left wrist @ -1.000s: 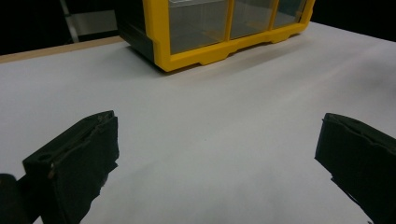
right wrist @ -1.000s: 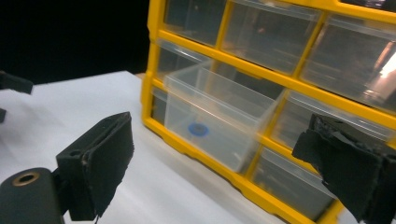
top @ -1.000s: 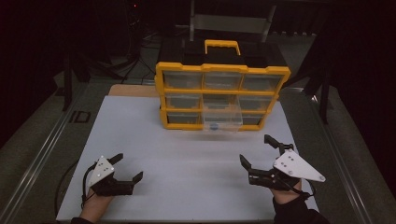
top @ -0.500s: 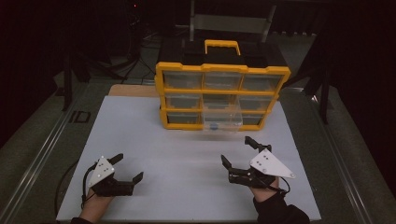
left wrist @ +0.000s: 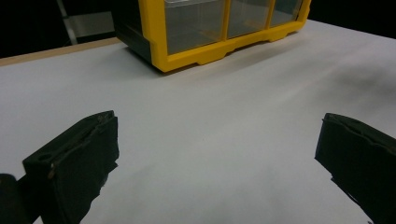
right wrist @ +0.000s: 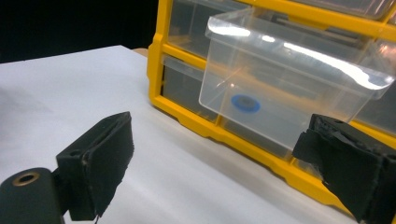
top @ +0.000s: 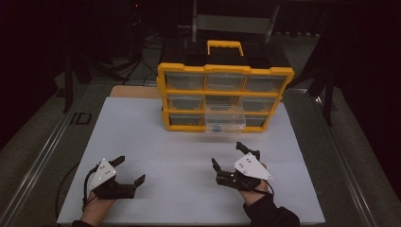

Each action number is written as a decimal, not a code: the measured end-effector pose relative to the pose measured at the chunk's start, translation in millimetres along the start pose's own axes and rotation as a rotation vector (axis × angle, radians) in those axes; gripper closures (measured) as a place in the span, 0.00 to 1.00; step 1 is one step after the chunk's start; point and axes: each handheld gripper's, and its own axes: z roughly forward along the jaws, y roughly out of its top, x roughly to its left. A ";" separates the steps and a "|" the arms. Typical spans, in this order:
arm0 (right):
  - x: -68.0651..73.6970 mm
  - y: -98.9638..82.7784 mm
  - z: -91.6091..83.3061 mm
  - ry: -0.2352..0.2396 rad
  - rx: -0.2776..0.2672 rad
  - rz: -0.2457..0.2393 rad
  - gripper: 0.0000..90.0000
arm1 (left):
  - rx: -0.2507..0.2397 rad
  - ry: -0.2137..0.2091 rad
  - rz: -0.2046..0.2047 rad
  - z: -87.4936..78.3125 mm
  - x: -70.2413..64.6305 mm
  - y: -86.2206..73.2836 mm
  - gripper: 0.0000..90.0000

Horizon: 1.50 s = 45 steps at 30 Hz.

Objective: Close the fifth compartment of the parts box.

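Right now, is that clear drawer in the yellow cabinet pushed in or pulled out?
Pulled out. The clear drawer juts forward past the yellow cabinet front, while its neighbours sit flush. A small blue thing lies inside.

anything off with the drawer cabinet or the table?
One clear drawer sticks out of the yellow drawer cabinet, middle column, while the others sit flush. A small blue round thing lies in it. Both the left gripper and the right gripper are open and hold nothing. Nothing spilled or damaged.
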 end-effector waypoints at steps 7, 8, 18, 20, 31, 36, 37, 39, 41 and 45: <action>4.5 -6.6 10.4 -0.033 0.001 0.032 0.09 | 0.001 -0.002 0.000 -0.1 0.2 -0.1 0.00; 5.1 -7.3 11.9 -0.040 0.002 0.033 0.09 | 0.001 -0.003 -0.001 -0.2 0.3 -0.1 0.00; 10.4 -10.9 21.7 -0.066 0.023 0.026 0.19 | 0.001 -0.006 -0.005 -0.1 0.4 -0.2 0.00; 10.8 -11.3 22.0 -0.077 0.018 0.030 0.25 | 0.002 -0.007 -0.005 0.0 0.5 -0.3 0.00; 9.8 -13.7 26.3 -0.108 0.027 0.042 0.61 | 0.006 -0.005 -0.003 0.4 0.4 -0.7 0.00; 6.6 -15.6 30.0 -0.103 0.047 0.057 0.72 | 0.008 -0.008 0.001 0.8 0.0 -0.8 0.00; 5.7 -15.5 30.4 -0.101 0.046 0.059 0.73 | 0.008 -0.009 0.000 0.8 0.1 -0.8 0.00; 4.9 -14.6 31.2 -0.094 0.052 0.055 0.75 | 0.008 -0.008 0.000 0.7 0.0 -0.9 0.00; 4.1 -13.9 31.6 -0.095 0.051 0.053 0.77 | 0.007 -0.008 0.000 0.5 0.2 -0.9 0.00; 3.1 -12.5 32.2 -0.111 0.048 0.050 0.88 | 0.009 -0.006 0.003 0.7 -0.2 -1.0 0.00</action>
